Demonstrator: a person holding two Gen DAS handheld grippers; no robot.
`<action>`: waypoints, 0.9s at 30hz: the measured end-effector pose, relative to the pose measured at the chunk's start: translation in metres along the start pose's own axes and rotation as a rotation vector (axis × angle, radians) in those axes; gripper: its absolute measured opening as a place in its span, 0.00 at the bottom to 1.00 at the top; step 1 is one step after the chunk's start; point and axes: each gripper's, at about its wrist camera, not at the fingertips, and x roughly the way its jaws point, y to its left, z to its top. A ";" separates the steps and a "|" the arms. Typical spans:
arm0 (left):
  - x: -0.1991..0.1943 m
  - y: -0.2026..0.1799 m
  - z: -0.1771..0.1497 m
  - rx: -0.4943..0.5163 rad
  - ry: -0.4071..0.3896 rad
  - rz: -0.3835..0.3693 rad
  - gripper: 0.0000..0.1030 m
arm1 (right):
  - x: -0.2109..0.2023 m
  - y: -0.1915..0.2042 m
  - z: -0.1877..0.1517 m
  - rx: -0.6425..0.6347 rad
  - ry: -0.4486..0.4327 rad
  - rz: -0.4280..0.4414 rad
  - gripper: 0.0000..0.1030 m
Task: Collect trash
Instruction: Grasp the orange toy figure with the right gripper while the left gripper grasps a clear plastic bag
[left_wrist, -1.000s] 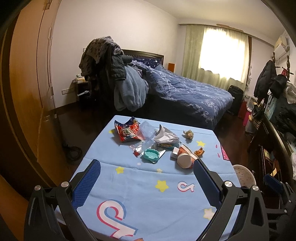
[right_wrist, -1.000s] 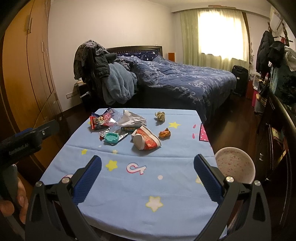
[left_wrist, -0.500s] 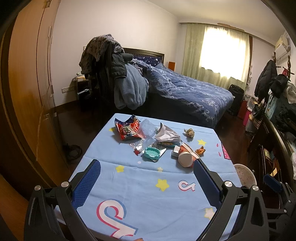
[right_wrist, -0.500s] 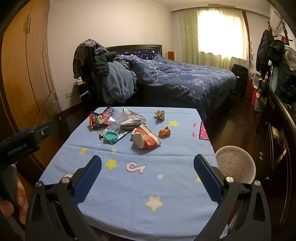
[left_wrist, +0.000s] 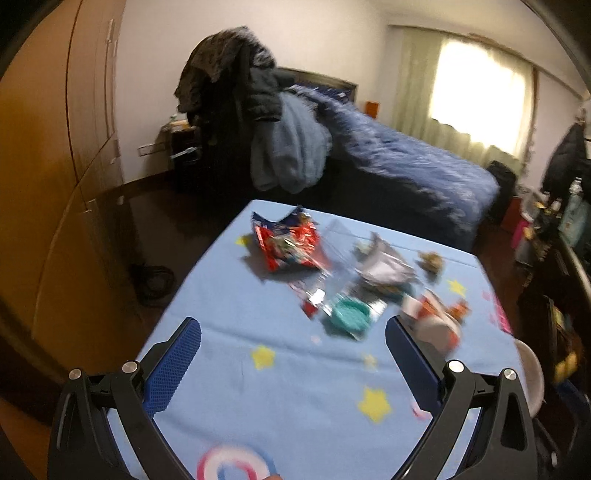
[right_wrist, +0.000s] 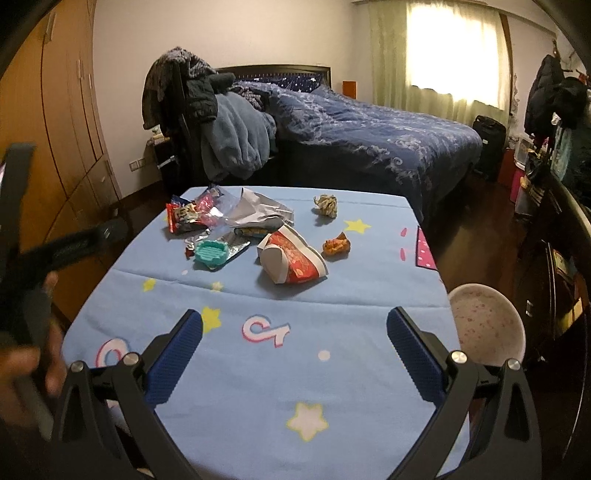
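Trash lies on the far half of a table with a blue star-print cloth (right_wrist: 332, 387): a red snack bag (left_wrist: 286, 242) (right_wrist: 184, 216), a grey wrapper (right_wrist: 258, 212), a teal tray (right_wrist: 210, 253) (left_wrist: 349, 314), a crushed red-and-white paper cup (right_wrist: 293, 258), an orange scrap (right_wrist: 336, 245) and a crumpled paper ball (right_wrist: 325, 205). My left gripper (left_wrist: 293, 343) is open and empty above the near part of the table, short of the trash. My right gripper (right_wrist: 294, 334) is open and empty above the near table. The left view is blurred.
A pink speckled bin (right_wrist: 484, 328) stands at the table's right edge. A wooden wardrobe (right_wrist: 48, 147) runs along the left. A bed (right_wrist: 369, 136) and a chair piled with clothes (right_wrist: 207, 122) stand behind the table. Shelves with clutter (right_wrist: 554, 184) line the right.
My left gripper has moved forward and left toward the trash, with its view now blurred. My right gripper has moved slightly forward. Both stay open.
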 end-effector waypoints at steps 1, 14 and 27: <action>0.013 0.000 0.007 -0.003 0.004 -0.002 0.96 | 0.008 0.000 0.004 -0.003 0.001 0.005 0.97; 0.163 -0.052 0.064 0.221 0.119 0.025 0.96 | 0.079 -0.024 0.038 -0.007 0.024 0.005 0.97; 0.209 -0.064 0.064 0.314 0.156 0.064 0.11 | 0.104 -0.038 0.053 0.000 0.026 0.022 0.97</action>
